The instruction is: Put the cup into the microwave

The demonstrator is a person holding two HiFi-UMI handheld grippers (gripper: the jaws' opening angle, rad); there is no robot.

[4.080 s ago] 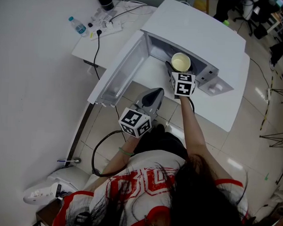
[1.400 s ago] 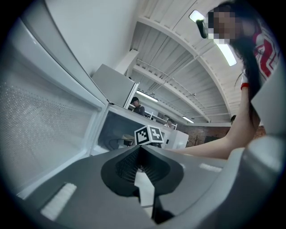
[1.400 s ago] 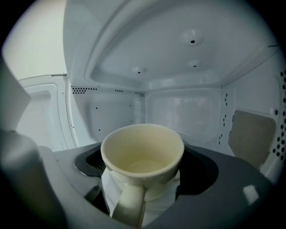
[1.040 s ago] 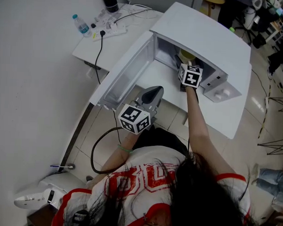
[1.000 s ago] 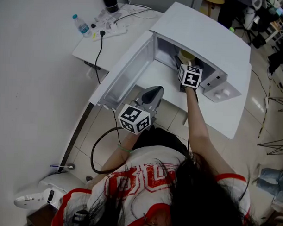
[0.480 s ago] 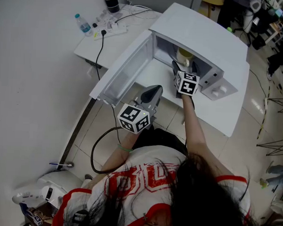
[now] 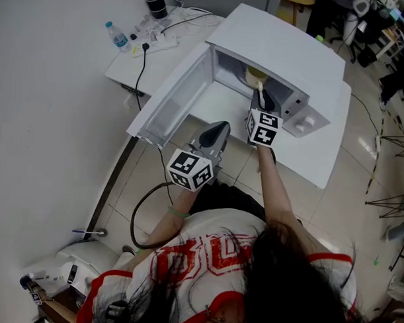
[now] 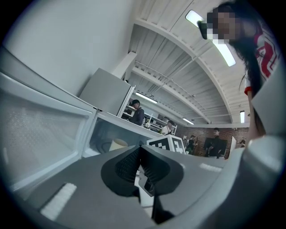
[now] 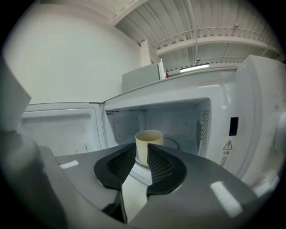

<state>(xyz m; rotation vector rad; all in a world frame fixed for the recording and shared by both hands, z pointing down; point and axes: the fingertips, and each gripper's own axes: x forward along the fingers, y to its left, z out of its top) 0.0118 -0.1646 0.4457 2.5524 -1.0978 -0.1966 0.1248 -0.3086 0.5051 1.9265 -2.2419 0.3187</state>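
Seen from above, a person in a red & white top holds a gripper in each hand, facing a white box-shaped microwave [image 7: 279, 44] w/ its door [image 7: 171, 97] swung wide open to the left. The microwave sits on a white worktop [image 7: 317, 165].

A cream-coloured cylindrical cup [image 7: 256, 74] stands upright inside the microwave cavity, on the round turntable, toward the middle. Nothing touches it.

The right gripper [image 7: 260, 100] is just outside the cavity mouth, pointing in at the cup. In the right gripper view its jaws [image 9: 141, 154] are closing, w/ only a narrow gap left & nothing btwn them. The cup [image 9: 149, 145] shows beyond the gap, apart from the pads.

The left gripper [image 7: 216, 135] is held lower, in front of the worktop near the open door. Its jaws [image 8: 139, 159] are closed together & empty.

A 2nd white table [image 7: 126, 65] at upper left carries a clear plastic bottle w/ a blue cap [image 7: 114, 35] & a power strip [image 7: 153, 42].
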